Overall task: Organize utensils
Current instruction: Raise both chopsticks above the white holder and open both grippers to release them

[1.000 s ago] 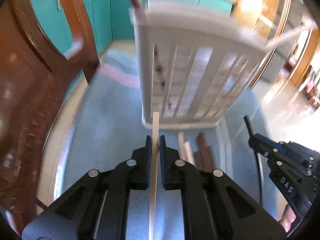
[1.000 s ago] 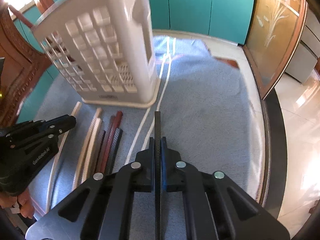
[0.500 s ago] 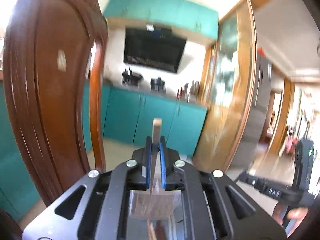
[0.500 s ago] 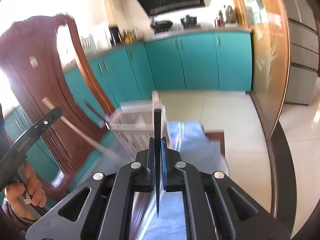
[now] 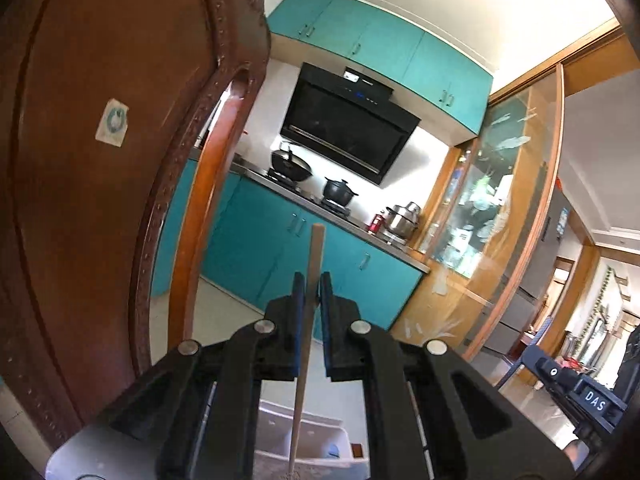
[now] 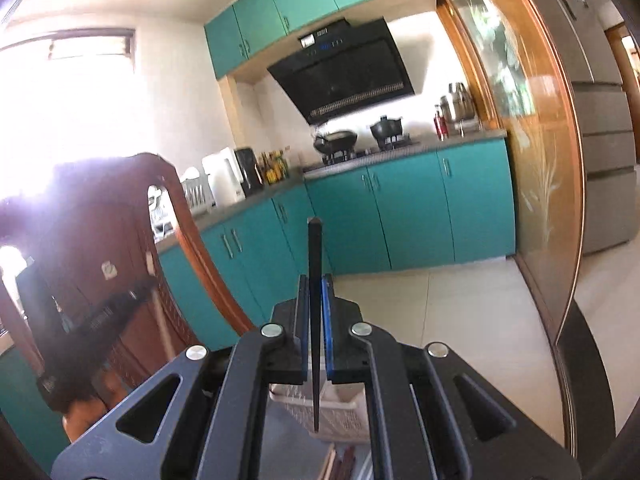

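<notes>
Much of the white slatted basket [image 5: 316, 440] lies hidden behind the left tool [image 5: 311, 288], so only part of its rim and one corner show between the black arms; in the right wrist view the basket [image 6: 340, 408] is likewise cut off by the right tool [image 6: 315, 292], and the bundle of chopsticks on the blue cloth [image 6: 340, 462] below it is seen only as a few ends at the frame's bottom edge. The other tool appears blurred at the left of that view, too smeared to read its fingers. The left tool is clamped on a pale wooden chopstick [image 5: 310, 320], a plain light-tan stick with a squared upper end; its long axis runs nearly upright, tilted slightly, the blunt end pointing up toward the teal cabinets [image 5: 304, 256] and the thin end reaching down over the basket. The right tool is closed on a black chopstick [image 6: 315, 320], matt and dark, square-topped, standing almost vertical, its upper end against the cabinets and its tapered end hanging just above the basket's rim. A carved wooden chair back [image 5: 100, 160] fills the left side.
</notes>
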Available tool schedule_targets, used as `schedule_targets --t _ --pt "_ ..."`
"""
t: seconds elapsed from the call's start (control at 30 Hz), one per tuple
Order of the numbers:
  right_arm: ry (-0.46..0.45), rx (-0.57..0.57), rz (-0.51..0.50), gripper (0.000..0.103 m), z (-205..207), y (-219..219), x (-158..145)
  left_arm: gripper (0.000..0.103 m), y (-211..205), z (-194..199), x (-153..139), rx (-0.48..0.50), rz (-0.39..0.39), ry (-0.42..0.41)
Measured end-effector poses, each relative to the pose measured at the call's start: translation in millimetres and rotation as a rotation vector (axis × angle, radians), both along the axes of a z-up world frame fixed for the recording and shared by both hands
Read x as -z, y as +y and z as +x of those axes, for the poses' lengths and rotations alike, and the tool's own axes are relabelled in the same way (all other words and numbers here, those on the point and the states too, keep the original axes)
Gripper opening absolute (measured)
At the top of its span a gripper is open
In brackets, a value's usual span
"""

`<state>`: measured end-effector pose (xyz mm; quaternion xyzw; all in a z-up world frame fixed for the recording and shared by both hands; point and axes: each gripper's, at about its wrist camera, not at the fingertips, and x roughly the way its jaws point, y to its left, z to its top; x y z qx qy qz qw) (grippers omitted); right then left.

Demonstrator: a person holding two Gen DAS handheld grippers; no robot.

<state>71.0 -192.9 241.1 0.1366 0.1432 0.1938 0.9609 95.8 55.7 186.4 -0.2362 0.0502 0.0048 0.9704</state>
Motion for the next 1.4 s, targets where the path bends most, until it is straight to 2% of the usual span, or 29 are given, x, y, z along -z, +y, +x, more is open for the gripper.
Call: schedule_targets --t 0.07,0.13,0.2,0.33,0.47,0.67,1.0,1.17,1.4 --pt "-0.021 0.016 -0.01 0.007 7.7 7.8 2.1 0.008 4.8 10.7 5.3 -0.013 -0.03 -0.003" --pt "-0.013 0.03 -0.031 0.007 19.5 15.6 11.2 0.009 4.9 18.9 10.6 -0.031 -0.022 0.003" --pt "0.004 0.044 -0.033 0.007 32.2 21.2 21.6 0.008 1.1 31.3 22.8 -0.05 -0.002 0.049" --pt "0.052 0.071 -0.039 0.007 58.4 23.6 46.5 0.008 4.6 48.6 39.2 -0.038 -0.029 0.106" --pt "0.085 0.054 -0.011 0.007 67.4 18.0 52.2 0.008 12.0 42.4 34.1 -0.058 -0.045 0.08" --pt "0.068 0.068 0.021 0.007 58.6 7.4 46.8 0.008 18.4 24.2 24.3 -0.088 -0.04 0.025" --pt "0.014 0.081 0.068 0.007 47.0 2.3 42.3 0.008 33.7 15.0 19.4 -0.126 -0.062 -0.009" --pt "-0.01 0.103 0.107 0.007 55.1 -1.3 45.4 0.008 29.7 19.4 23.2 -0.115 -0.048 0.0" --pt "0.061 0.109 0.019 0.007 79.2 15.9 70.1 0.008 7.8 38.3 40.7 -0.089 0.023 0.06"
